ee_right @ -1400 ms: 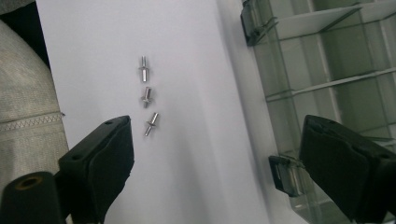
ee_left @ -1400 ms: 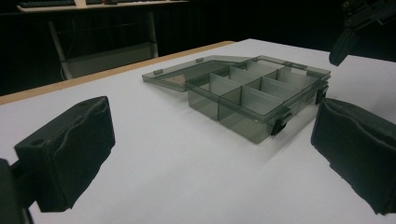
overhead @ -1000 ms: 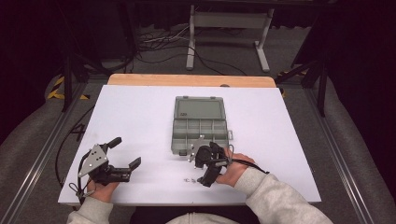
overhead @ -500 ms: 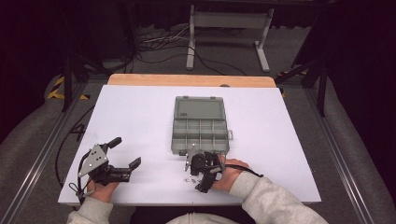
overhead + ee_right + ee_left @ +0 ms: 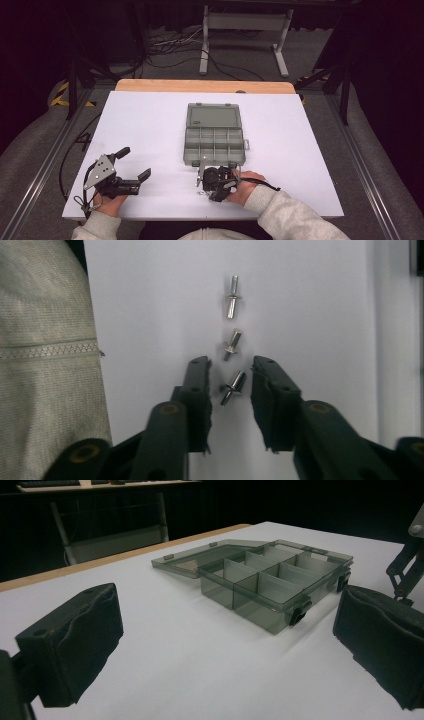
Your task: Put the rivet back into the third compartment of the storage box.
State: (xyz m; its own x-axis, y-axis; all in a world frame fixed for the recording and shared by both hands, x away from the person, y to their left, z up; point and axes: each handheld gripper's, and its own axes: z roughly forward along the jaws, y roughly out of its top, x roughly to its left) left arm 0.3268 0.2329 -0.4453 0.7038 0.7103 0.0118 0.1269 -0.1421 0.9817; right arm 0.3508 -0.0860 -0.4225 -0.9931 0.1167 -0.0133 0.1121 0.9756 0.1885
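The right gripper (image 5: pixel 231 385) points down at the white bench (image 5: pixel 150 120), close to the person's edge of it. Its fingers (image 5: pixel 197 390) have just been closing and now stand narrow on either side of a small metal pin (image 5: pixel 233 386), which lies flat on the bench between them. A thin gap shows on each side of the pin, so the pads do not press it yet. Just beyond the fingertips lies a second pin (image 5: pixel 231 344), and farther out along the same line a third pin (image 5: pixel 233 296); the three are apart from one another. A grey sleeve (image 5: pixel 47 365) lies beside the left finger of that view.

The left gripper (image 5: pixel 127 172) rests low over the bench, its fingers (image 5: pixel 70 642) spread wide with nothing between them. Ahead of those fingers, well apart, stands the open compartment box (image 5: pixel 270 582), lid laid back flat; its compartments look empty. In the high view the box (image 5: pixel 214 140) sits just beyond the right gripper (image 5: pixel 212 186).
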